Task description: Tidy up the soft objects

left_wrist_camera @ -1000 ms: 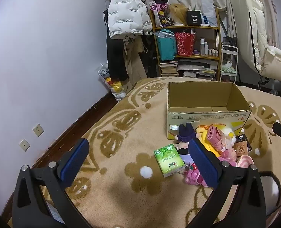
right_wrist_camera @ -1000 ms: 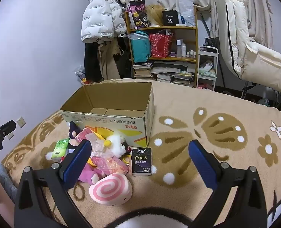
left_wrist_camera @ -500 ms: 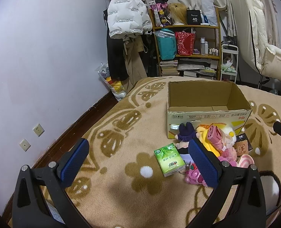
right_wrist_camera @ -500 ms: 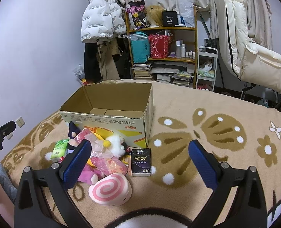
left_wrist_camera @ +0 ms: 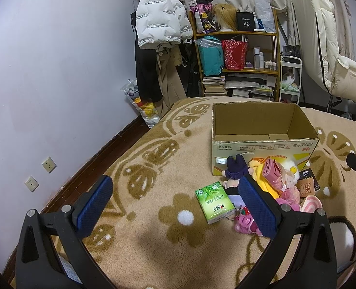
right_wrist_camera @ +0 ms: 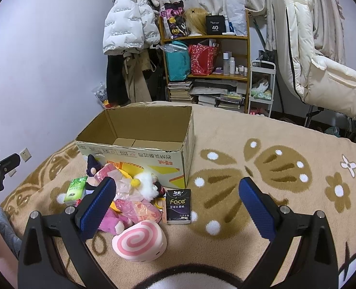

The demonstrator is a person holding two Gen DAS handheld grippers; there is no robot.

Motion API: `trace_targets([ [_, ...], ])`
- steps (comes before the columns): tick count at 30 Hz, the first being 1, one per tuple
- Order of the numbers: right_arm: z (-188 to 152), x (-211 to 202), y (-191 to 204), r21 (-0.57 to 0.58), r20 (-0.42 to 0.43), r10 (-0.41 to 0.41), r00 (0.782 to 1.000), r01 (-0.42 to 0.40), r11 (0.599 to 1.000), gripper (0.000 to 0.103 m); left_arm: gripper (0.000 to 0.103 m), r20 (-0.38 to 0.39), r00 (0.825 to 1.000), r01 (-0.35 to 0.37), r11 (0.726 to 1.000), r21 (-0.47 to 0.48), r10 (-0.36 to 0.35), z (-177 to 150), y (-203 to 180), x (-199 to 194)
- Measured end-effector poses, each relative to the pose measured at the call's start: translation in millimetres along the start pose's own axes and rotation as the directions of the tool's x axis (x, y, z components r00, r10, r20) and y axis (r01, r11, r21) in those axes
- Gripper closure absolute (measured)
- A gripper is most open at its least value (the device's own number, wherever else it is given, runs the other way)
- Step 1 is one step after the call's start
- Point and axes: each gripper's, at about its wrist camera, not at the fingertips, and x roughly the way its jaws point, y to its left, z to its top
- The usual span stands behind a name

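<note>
An empty open cardboard box (left_wrist_camera: 262,144) (right_wrist_camera: 139,149) stands on a tan patterned blanket. In front of it lies a pile of soft toys (left_wrist_camera: 274,178) (right_wrist_camera: 127,192), with a dark-hatted doll (left_wrist_camera: 235,168), a pink swirl cushion (right_wrist_camera: 139,240) (left_wrist_camera: 310,203), a green tissue pack (left_wrist_camera: 214,202) (right_wrist_camera: 75,190) and a black "Face" tissue pack (right_wrist_camera: 179,206). My left gripper (left_wrist_camera: 175,204) is open and empty, held above the blanket left of the pile. My right gripper (right_wrist_camera: 175,207) is open and empty, above the pile's right side.
A blanket (right_wrist_camera: 286,168) with brown butterfly and flower shapes covers the surface. Behind stand a wooden shelf (left_wrist_camera: 238,53) with bags and books, hanging coats (left_wrist_camera: 158,29), a small white cart (right_wrist_camera: 261,89) and a cream recliner (right_wrist_camera: 322,72). The wall (left_wrist_camera: 45,84) is at left.
</note>
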Motion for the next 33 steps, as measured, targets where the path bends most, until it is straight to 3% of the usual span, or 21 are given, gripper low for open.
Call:
trace_targets([
  [33,3.2,-6.7,0.0,0.011,0.024,-0.026,0.999,0.025,1.000,0.000,0.000,-0.006,1.000,0.002,1.000,0.004,-0.002,-4.1,-2.0,2.4],
])
